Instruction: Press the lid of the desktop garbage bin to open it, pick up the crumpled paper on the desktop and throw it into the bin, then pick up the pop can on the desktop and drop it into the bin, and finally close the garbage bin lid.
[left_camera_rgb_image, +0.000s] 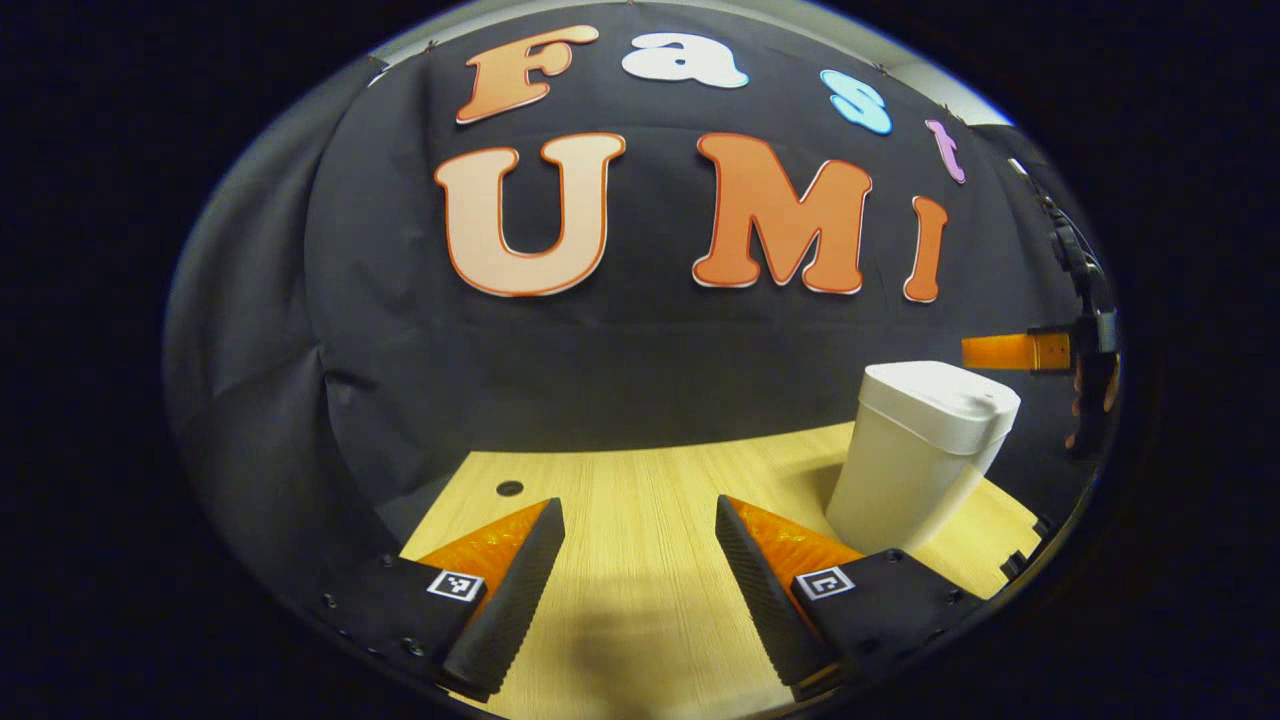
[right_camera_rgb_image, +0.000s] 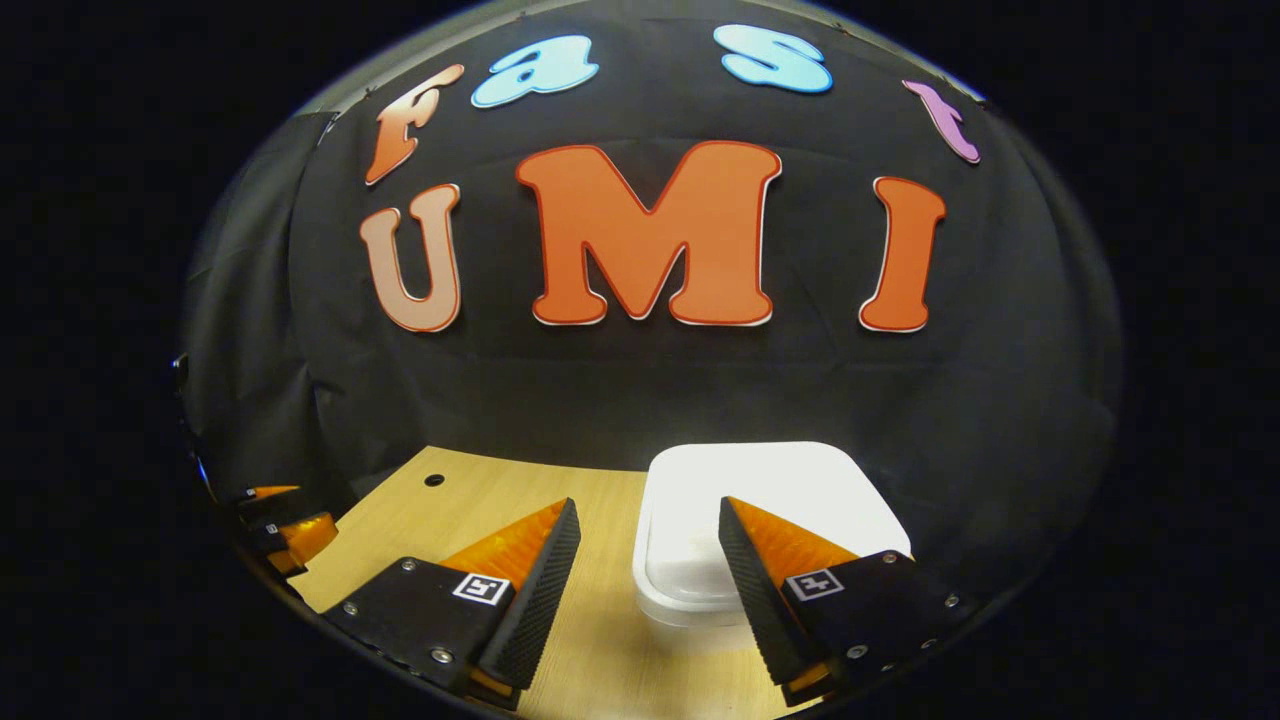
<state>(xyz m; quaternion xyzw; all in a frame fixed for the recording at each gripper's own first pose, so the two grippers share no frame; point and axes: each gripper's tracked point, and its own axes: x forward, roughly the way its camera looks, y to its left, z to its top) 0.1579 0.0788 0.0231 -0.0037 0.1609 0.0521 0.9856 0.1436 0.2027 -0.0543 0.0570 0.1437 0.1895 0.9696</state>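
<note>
One white desktop garbage bin (left_camera_rgb_image: 925, 450) is pictured standing on the wooden desktop (left_camera_rgb_image: 640, 500) with its lid (right_camera_rgb_image: 760, 490) down, just beneath the right gripper (right_camera_rgb_image: 648, 548), which is held wide open and empty above it. The left gripper (left_camera_rgb_image: 640, 545) is held equally spread and empty over bare wood, well left of the bin. Whether the lid has yet to be pressed or has already been closed cannot be told. Two grippers and one bin are counted; crumpled paper and pop can are not counted in these views
</note>
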